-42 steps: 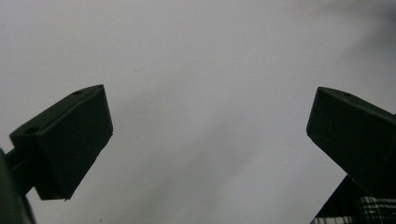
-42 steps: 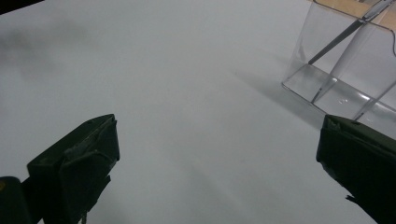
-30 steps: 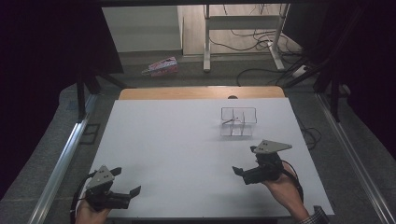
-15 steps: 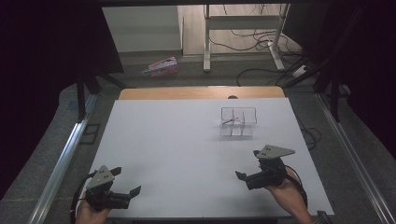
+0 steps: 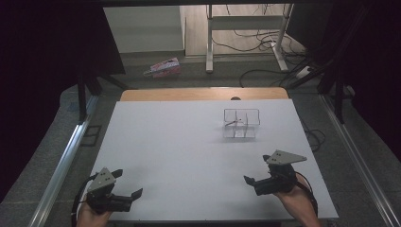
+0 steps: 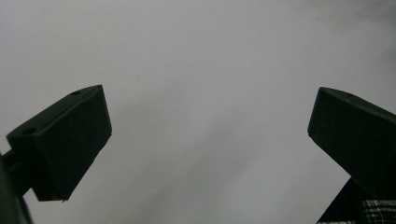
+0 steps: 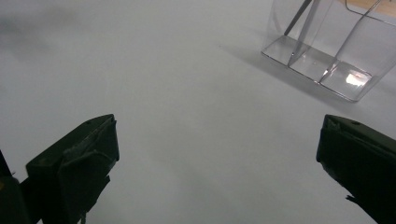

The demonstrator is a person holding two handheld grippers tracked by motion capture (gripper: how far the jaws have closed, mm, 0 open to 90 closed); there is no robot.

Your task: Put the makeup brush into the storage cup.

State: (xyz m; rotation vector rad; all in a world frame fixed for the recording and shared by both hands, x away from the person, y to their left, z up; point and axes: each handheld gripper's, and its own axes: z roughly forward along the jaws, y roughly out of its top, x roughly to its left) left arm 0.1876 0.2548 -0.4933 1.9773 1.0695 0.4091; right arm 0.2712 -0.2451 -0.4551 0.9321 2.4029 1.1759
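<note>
Both claws hover low over the white bench (image 5: 189, 142), jaws spread wide and empty: the left claw (image 5: 126, 184) at the near left corner, the right claw (image 5: 257, 170) near right. The clear plastic compartmented box (image 5: 241, 124) stands well beyond the right claw.

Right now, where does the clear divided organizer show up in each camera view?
High view: the clear organizer stands right of centre on the white table, beyond the right gripper.
Right gripper view: the clear organizer sits at the top right, above the right jaw.
Left gripper view: not in it.
Shared landmark: the white table.
</note>
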